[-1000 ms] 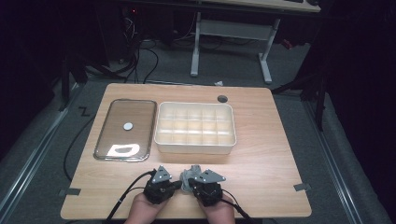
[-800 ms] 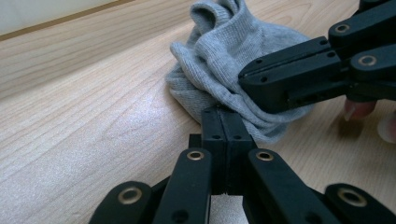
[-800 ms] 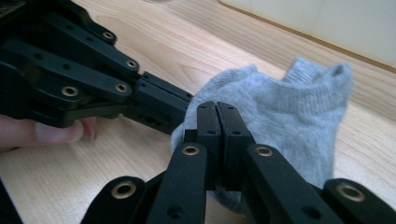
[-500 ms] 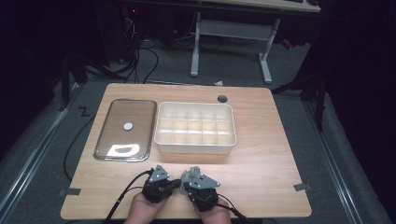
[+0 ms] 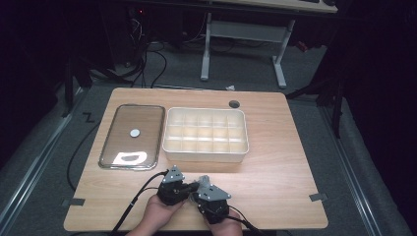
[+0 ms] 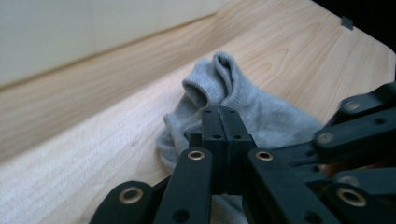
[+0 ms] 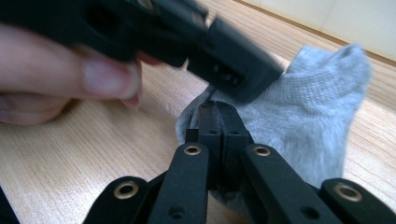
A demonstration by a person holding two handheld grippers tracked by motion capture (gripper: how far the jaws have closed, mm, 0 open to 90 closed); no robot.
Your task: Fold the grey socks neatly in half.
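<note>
Two black tongs, left tongs (image 6: 223,122) and right tongs (image 7: 218,116), pinch a crumpled grey knit sock (image 6: 261,112) on the pale wooden desk (image 5: 275,172), low in frame.

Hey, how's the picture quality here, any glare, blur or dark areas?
High view: the room around the table is nearly black, and a bright glare patch sits on the clear lid. Right gripper view: the left tongs and hand are blurred up close, while the grey sock stays fairly sharp. Left gripper view: evenly lit, background soft.
</note>
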